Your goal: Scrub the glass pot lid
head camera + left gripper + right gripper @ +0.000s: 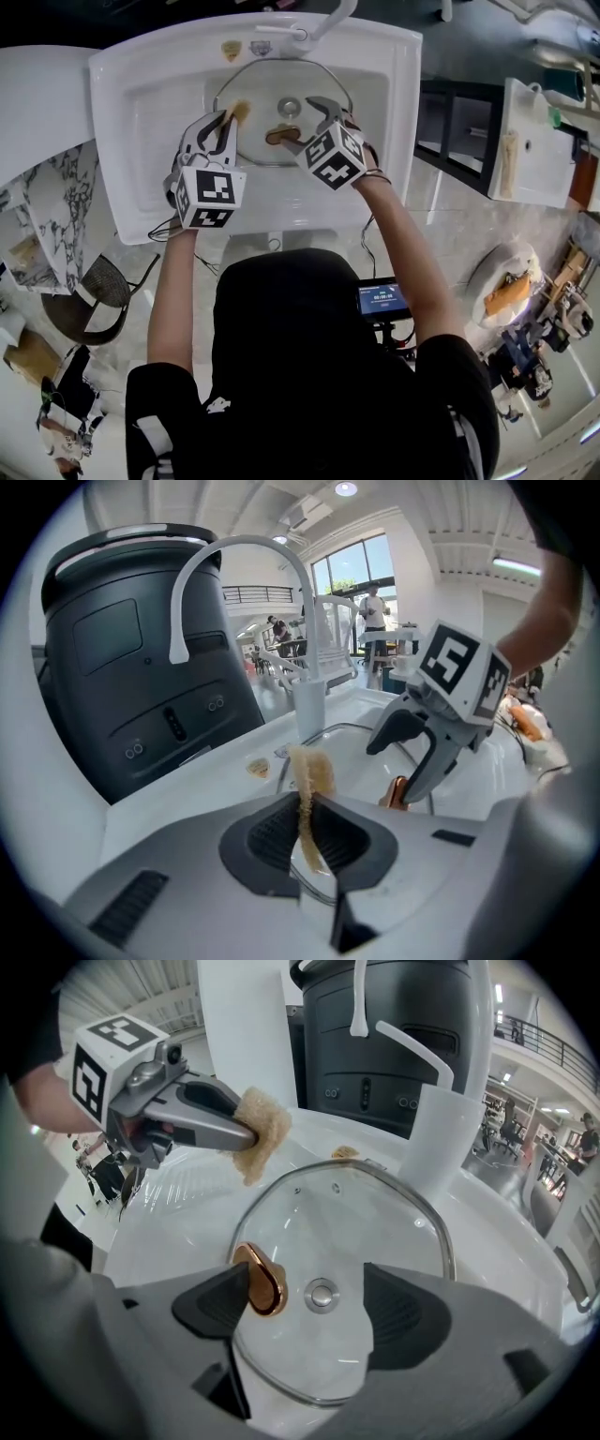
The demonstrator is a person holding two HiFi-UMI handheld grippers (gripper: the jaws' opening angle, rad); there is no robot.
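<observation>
The lid (258, 89) lies flat in the sink (141, 112), with the left tool (307, 822), clamped on a sponge (311, 771), at its left rim, the glass to the right, and the right tool (305, 1307) wide apart at the handle (259, 1279).

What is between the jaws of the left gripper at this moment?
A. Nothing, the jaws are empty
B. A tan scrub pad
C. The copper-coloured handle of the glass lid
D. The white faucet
B: the left gripper view shows the left gripper with its jaws closed on a tan scrub pad, which sticks out past the tips.
</observation>
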